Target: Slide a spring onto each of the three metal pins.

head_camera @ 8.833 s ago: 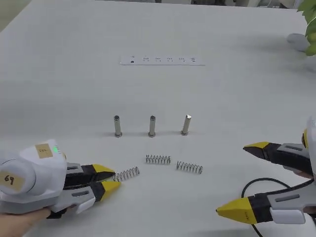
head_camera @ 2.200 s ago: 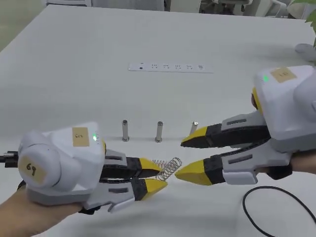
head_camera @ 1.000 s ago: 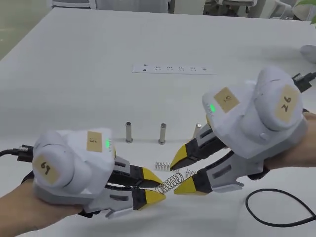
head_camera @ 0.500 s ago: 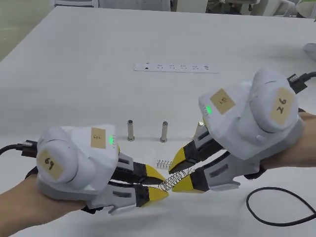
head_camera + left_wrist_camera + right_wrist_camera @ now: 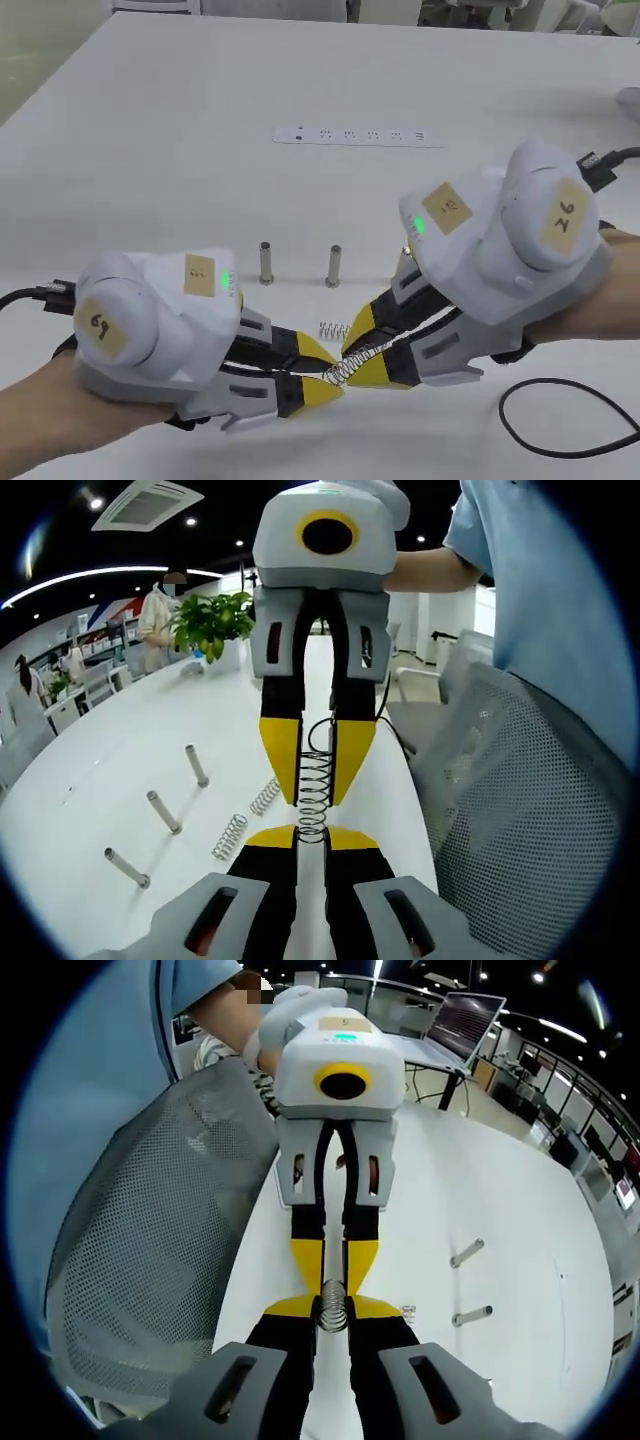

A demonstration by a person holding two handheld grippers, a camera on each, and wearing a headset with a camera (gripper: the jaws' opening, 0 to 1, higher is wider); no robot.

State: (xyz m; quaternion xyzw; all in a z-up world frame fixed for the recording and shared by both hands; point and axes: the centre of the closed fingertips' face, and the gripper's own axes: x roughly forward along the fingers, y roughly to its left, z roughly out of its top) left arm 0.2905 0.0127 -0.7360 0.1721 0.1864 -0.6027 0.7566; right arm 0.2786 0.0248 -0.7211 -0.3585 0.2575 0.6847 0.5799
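Note:
A small steel spring [image 5: 346, 367] hangs above the white table [image 5: 150, 150], held end to end between both grippers. My left gripper [image 5: 325, 387] is shut on its near end, and in the left gripper view the spring [image 5: 314, 792] rises from my left gripper [image 5: 312, 836]. My right gripper [image 5: 366, 350] faces it, its yellow jaws closed against the spring's sides; my right gripper [image 5: 335, 1309] shows the spring [image 5: 334, 1301] end-on. Three upright metal pins [image 5: 266, 263] [image 5: 334, 266] [image 5: 404, 262] stand in a row behind, the right one partly hidden. Another spring [image 5: 332, 329] lies on the table.
A white power strip [image 5: 348, 135] lies flat at the back of the table. A black cable [image 5: 560, 420] loops at the front right. Two loose springs [image 5: 265, 795] [image 5: 230, 836] lie near the pins [image 5: 165, 812]. A potted plant [image 5: 210, 625] and a person stand far off.
Since the earliest frame my left gripper picked a spring off the table and lifted it. My right gripper came in from the right, and its jaws have narrowed onto the spring's free end.

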